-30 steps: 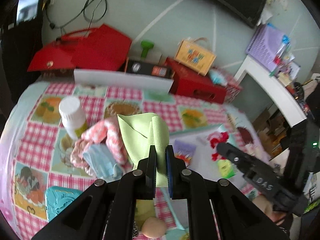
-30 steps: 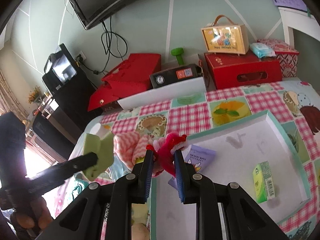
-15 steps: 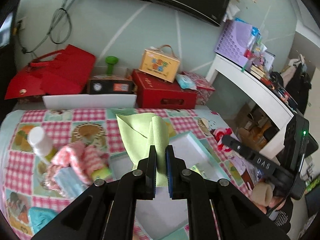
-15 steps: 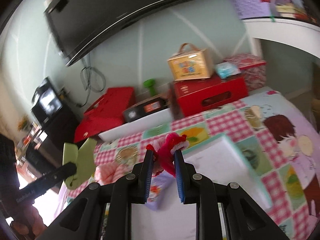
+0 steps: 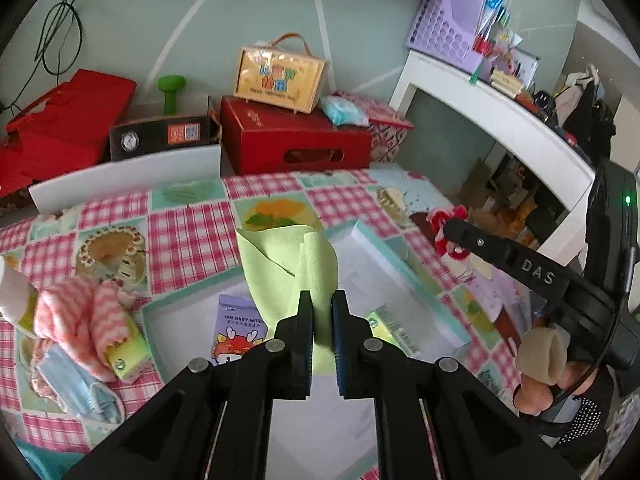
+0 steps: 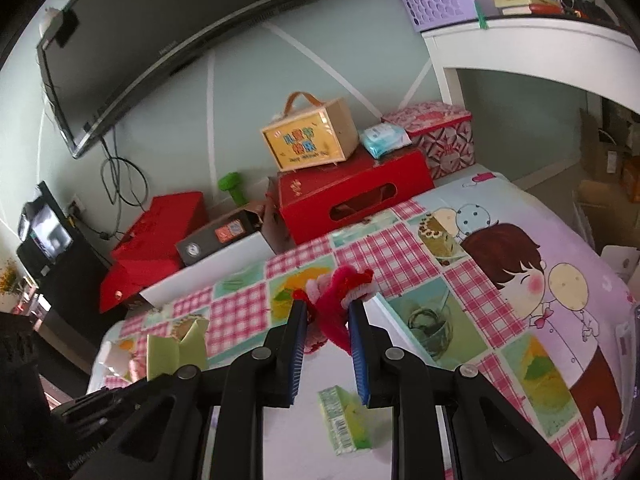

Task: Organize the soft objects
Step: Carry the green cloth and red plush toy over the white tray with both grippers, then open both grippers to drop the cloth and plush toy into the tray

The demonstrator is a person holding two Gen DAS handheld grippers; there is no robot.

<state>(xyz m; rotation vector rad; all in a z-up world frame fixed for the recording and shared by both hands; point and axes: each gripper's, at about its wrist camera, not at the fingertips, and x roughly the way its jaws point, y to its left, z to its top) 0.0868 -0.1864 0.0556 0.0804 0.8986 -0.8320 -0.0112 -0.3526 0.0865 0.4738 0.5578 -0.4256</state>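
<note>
My left gripper [image 5: 322,300] is shut on a light green cloth [image 5: 288,268] and holds it above the white tray [image 5: 404,276] with a teal rim. My right gripper [image 6: 329,310] is shut on a red and pink fuzzy toy [image 6: 336,292], held above the tray's far edge; it shows at the right of the left wrist view [image 5: 448,230]. The green cloth also shows at the left of the right wrist view [image 6: 176,346]. A pink striped cloth [image 5: 84,316] and a blue face mask [image 5: 80,384] lie left of the tray.
In the tray lie a baby wipes pack [image 5: 240,328] and a small green box [image 6: 346,420]. Red boxes [image 5: 296,140], a yellow case [image 5: 280,74] and a white board [image 5: 128,178] line the table's far edge. A white shelf [image 5: 500,120] stands right.
Both grippers swung right and rose, carrying the green cloth and the red toy from beside the cloth pile to above the tray. Both stayed shut.
</note>
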